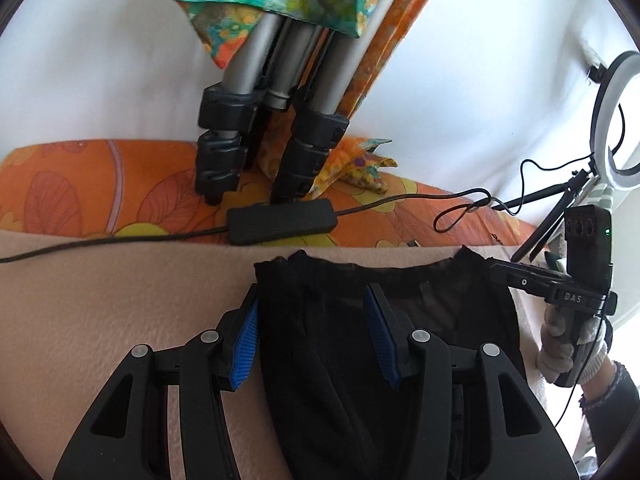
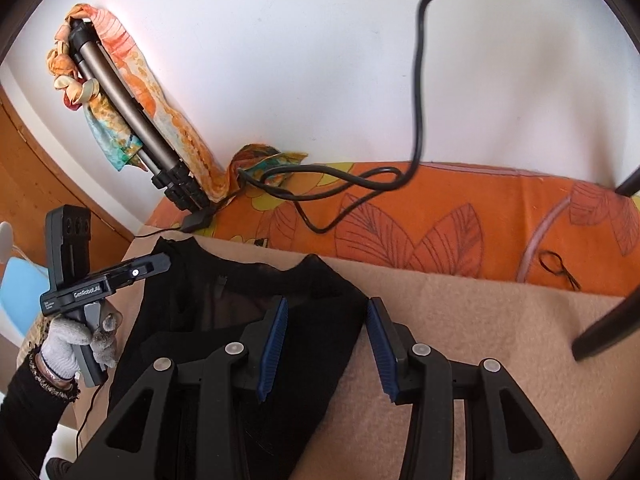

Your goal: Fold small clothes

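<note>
1. Left wrist view: left gripper [image 1: 312, 332] is hovering wide open, garment [image 1: 360, 360] lying between and under its fingers on the blanket [image 1: 100, 300].
2. Right gripper [image 2: 326, 344] is also gaping wide, straddling the garment's right edge.
3. Advice: close on one layer at each edge, lifting evenly.
4. Writing: "DAS" and "GenRobot.AI" are showing on the grippers.

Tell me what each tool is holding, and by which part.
Nothing is held. The left tool and the right tool both stand open over the top edge of the black garment.
</note>
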A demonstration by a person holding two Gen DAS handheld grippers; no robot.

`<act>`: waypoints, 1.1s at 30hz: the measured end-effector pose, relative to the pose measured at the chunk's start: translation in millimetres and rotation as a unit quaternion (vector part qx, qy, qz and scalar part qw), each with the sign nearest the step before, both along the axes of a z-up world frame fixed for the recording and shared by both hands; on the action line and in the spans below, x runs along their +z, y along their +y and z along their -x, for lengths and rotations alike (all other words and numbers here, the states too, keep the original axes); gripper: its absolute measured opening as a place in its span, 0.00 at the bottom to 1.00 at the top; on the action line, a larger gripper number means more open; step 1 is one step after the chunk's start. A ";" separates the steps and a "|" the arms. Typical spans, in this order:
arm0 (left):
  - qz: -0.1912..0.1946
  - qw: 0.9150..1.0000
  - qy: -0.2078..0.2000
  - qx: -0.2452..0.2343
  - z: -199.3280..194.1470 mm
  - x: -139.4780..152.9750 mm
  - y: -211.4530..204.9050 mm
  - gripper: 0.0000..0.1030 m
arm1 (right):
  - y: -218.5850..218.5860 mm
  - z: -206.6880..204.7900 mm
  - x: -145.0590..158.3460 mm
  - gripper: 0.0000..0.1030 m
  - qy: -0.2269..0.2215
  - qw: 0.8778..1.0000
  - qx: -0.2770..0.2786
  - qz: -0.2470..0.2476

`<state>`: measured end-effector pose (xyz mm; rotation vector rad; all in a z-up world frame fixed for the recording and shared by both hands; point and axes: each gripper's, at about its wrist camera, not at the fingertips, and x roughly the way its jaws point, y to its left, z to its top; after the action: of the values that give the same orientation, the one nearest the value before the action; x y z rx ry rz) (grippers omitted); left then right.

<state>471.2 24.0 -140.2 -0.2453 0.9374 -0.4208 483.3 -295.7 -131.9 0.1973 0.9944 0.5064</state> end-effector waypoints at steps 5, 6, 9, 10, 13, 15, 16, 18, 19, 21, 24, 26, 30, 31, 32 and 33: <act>-0.037 0.999 -0.015 -0.012 -2.2 -2.3 -13.8 0.11 | 10.4 0.1 -1.0 0.15 -0.004 1.000 0.016 0.023; -0.037 0.999 -0.017 -0.016 -2.4 -3.1 -15.6 0.07 | 12.0 0.4 -1.0 0.13 -0.003 0.999 0.020 0.026; -0.035 0.999 -0.025 -0.020 -0.4 -1.1 -18.5 0.04 | 18.0 2.8 2.0 0.07 -0.010 0.999 0.026 0.039; -0.030 0.999 -0.029 -0.020 0.7 1.1 -19.1 0.04 | 19.1 3.7 4.2 0.07 -0.013 0.999 0.025 0.041; -0.015 0.999 -0.045 -0.024 7.1 13.0 -18.1 0.04 | 20.4 9.6 16.3 0.06 -0.027 0.999 0.026 0.030; -0.011 0.998 -0.054 -0.033 13.0 22.3 -19.9 0.04 | 20.4 15.8 27.5 0.06 -0.039 0.999 0.030 0.021; -0.013 0.997 -0.061 -0.037 16.7 27.9 -21.7 0.04 | 20.7 19.2 33.2 0.06 -0.044 0.998 0.033 0.017; -0.009 0.997 -0.070 -0.044 24.9 39.1 -22.4 0.04 | 21.8 27.0 45.7 0.06 -0.054 0.998 0.040 0.016; -0.006 0.996 -0.074 -0.046 28.6 44.4 -22.4 0.04 | 22.2 31.1 51.9 0.06 -0.059 0.997 0.044 0.015; -0.004 0.995 -0.082 -0.050 35.8 54.4 -25.0 0.04 | 23.4 40.3 64.3 0.06 -0.068 0.996 0.052 0.016; -0.006 0.994 -0.095 -0.056 51.8 70.9 -28.6 0.04 | 26.0 53.8 80.6 0.06 -0.076 0.995 0.057 0.021; 0.000 0.993 -0.102 -0.060 65.7 81.1 -27.8 0.04 | 26.5 65.2 90.0 0.06 -0.079 0.995 0.061 0.023; -0.002 0.991 -0.113 -0.066 95.3 97.0 -29.0 0.04 | 28.5 93.4 106.2 0.06 -0.087 0.993 0.071 0.030; -0.003 0.991 -0.115 -0.068 103.8 99.8 -30.4 0.04 | 29.1 101.3 110.5 0.06 -0.088 0.993 0.072 0.028; -0.003 0.991 -0.116 -0.071 111.2 101.9 -31.2 0.04 | 30.9 110.2 114.3 0.06 -0.089 0.993 0.075 0.026; -0.005 0.990 -0.120 -0.073 123.5 106.0 -32.7 0.04 | 32.3 116.8 116.7 0.06 -0.091 0.993 0.076 0.028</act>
<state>347.7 -8.7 -34.2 -0.1131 0.7234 -0.5679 366.5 -263.4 -15.2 0.0251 0.8465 0.6231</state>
